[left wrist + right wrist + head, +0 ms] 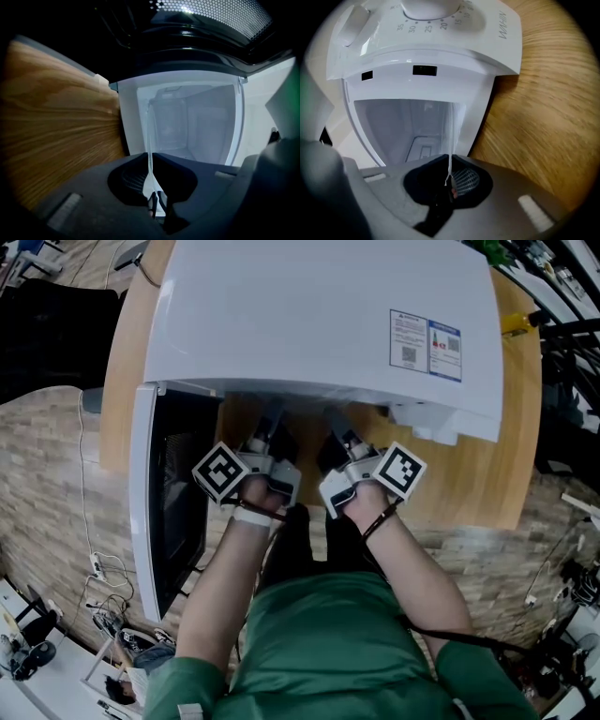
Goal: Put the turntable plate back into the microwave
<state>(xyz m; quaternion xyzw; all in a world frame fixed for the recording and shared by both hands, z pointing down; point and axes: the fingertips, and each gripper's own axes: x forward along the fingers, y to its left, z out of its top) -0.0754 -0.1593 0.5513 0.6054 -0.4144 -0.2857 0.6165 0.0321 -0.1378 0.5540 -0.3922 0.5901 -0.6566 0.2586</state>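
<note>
The microwave door (173,512) hangs open at the left, out past the desk's (469,474) left front corner. My left gripper (150,159) is clamped on the near rim of the glass turntable plate (149,140), jaws nearly together with only the thin clear edge between them. My right gripper (450,161) pinches the same rim a little further along, just as tightly. Both point almost level into the white cavity (192,126) of the microwave (319,315). The plate hangs between them at the mouth of the oven, over the strip of desk along the front edge, and is not yet set down. From above, the glass is too clear to pick out, and my fingertips are hidden under the oven's top. Off to the right sits the control panel (426,14) with its dial.

I think the main risks are these:

- **Slipping:** I hold smooth glass by a narrow bite on one side, so its weight levers down on the far edge. The plate could slide out of the pads and break on the desk.
- **Striking the oven:** if one hand leads the other, the plate will skew and may knock the door or the cavity's side frame.
- **Poor seating:** I cannot see the floor's centre well, so letting go early could leave the plate tilted off its seat.
</note>
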